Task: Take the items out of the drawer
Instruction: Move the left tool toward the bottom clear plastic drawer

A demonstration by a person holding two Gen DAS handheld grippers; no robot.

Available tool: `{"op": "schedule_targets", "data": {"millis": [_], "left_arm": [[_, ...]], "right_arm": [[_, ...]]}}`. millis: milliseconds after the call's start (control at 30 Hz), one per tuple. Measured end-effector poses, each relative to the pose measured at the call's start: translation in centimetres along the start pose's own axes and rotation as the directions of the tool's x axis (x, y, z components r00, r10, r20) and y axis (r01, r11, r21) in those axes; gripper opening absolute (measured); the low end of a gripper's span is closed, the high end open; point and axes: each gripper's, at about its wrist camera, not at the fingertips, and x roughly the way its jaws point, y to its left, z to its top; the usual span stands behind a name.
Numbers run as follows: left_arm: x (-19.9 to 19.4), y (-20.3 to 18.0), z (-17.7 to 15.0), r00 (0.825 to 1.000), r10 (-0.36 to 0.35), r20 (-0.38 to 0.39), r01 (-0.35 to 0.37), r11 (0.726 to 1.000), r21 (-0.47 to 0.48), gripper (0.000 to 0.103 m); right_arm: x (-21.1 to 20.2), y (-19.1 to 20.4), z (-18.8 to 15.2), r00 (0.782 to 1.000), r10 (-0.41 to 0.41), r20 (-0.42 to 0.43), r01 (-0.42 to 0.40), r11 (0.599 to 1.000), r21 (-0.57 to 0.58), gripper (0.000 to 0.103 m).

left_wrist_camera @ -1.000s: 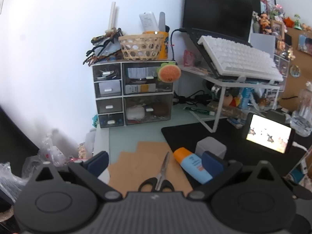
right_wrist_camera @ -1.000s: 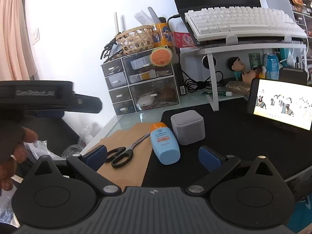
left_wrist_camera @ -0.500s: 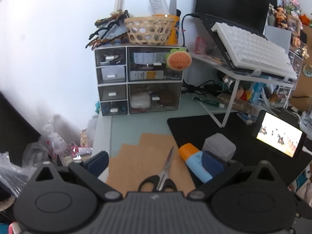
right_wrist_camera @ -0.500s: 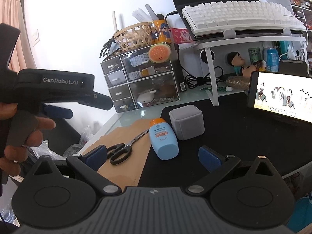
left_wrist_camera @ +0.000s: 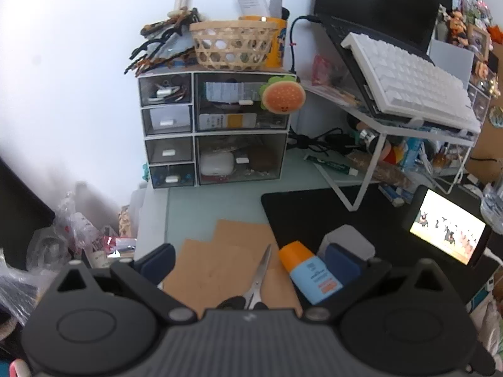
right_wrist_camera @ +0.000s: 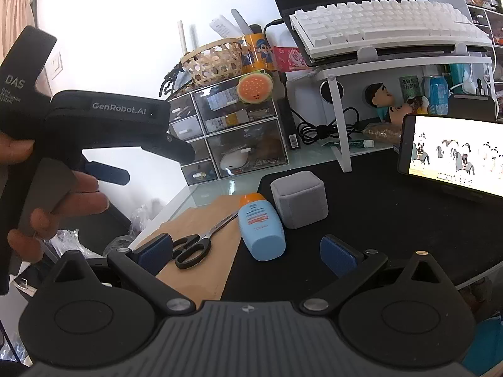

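Note:
A small drawer unit (left_wrist_camera: 217,128) with clear-fronted drawers stands at the back of the desk; all its drawers are shut. It also shows in the right wrist view (right_wrist_camera: 232,135). Its large bottom drawer (left_wrist_camera: 240,160) holds a white case. My left gripper (left_wrist_camera: 250,262) is open and empty, well short of the unit, above black scissors (left_wrist_camera: 256,279) and a blue sunscreen bottle (left_wrist_camera: 309,271). My right gripper (right_wrist_camera: 246,251) is open and empty over the same bottle (right_wrist_camera: 259,226). The left gripper's body (right_wrist_camera: 103,125) crosses the right wrist view, partly hiding the unit's left drawers.
A grey box (right_wrist_camera: 298,199) sits on the black mat (right_wrist_camera: 393,213). Brown card (left_wrist_camera: 226,260) lies under the scissors. A woven basket (left_wrist_camera: 232,44) tops the unit. A white stand (left_wrist_camera: 405,125) with a keyboard is on the right, and a lit phone (right_wrist_camera: 456,154) beside it.
My left gripper has moved forward and risen toward the drawer unit, which now looks larger. It has come further into the right wrist view. Both grippers stay open.

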Motion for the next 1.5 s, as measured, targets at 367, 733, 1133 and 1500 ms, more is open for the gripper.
{"op": "schedule_targets", "data": {"millis": [367,733,1133,1500], "left_arm": [[0.4,-0.1,1.8,0.998,0.044,0.038,-0.043,0.999,-0.021,0.103],[2.2,0.1,3.5,0.996,0.050,0.075,-0.049,0.999,-0.017,0.103],[4.6,-0.5,4.5,0.999,0.046,0.007,-0.046,0.999,-0.009,0.103],[5.5,-1.0,5.8,0.997,0.071,0.025,-0.070,0.997,-0.017,0.103]], "right_arm": [[0.2,-0.4,-0.1,1.000,0.003,0.000,-0.003,1.000,0.014,0.102],[0.2,-1.1,0.0,1.000,0.026,0.001,-0.026,0.998,0.048,0.102],[-0.4,-1.8,0.4,1.000,0.005,0.027,-0.007,0.999,0.043,0.102],[-0.5,-2.2,0.5,0.999,-0.007,0.036,0.006,1.000,0.029,0.102]]}}
